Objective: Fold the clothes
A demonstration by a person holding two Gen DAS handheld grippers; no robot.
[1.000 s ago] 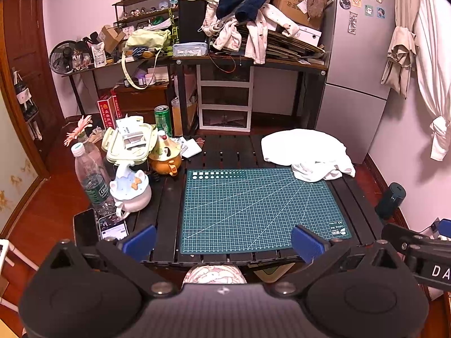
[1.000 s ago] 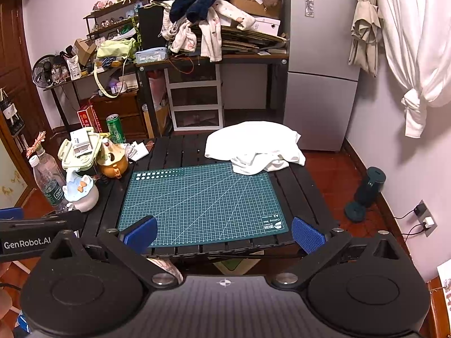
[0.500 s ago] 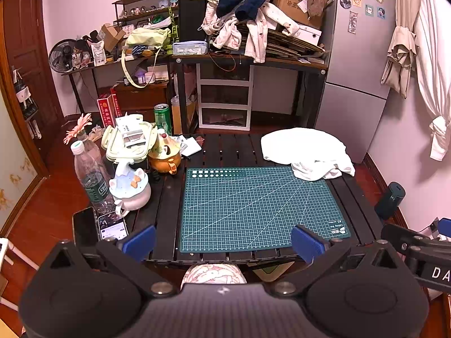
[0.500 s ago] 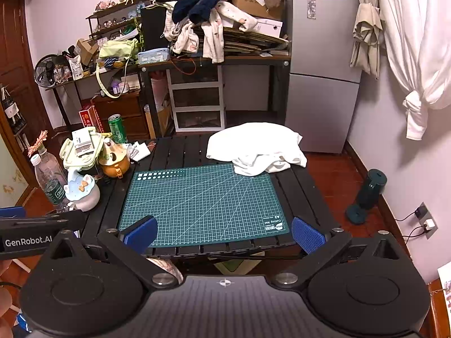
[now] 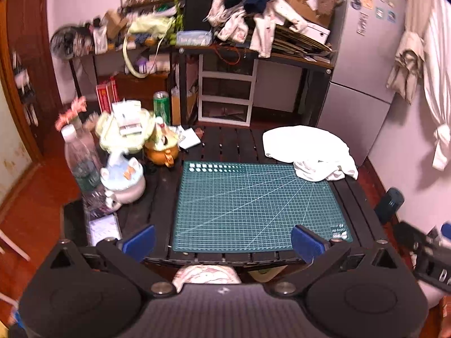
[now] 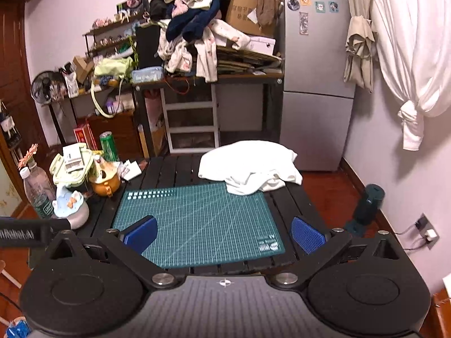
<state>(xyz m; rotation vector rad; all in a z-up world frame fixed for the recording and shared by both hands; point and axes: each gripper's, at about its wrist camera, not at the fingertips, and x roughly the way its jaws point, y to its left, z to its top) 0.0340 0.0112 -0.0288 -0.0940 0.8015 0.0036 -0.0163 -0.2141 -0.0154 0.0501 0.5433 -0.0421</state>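
A crumpled white garment [image 5: 308,153] [image 6: 251,167] lies at the far right corner of the dark slatted table [image 5: 225,140] [image 6: 174,169], its edge overlapping the green cutting mat [image 5: 253,202] [image 6: 197,217]. My left gripper [image 5: 224,242] hovers open over the table's near edge, blue pads wide apart, nothing between them. My right gripper [image 6: 224,235] is also open and empty over the mat's near edge. Both are well short of the garment.
The table's left side is crowded: water bottle [image 5: 80,160], white and blue cat-shaped pot [image 5: 122,181], orange teapot [image 5: 162,150], green lunch box [image 5: 124,133], green can [image 6: 107,146], phones [image 5: 103,225]. A cluttered desk [image 6: 208,79], fridge [image 6: 318,84] and curtain [image 6: 408,56] stand behind.
Both grippers have moved forward toward the table, the right one more, its view tilting up. The left view shows motion blur. The garment has not moved; both grippers remain open.
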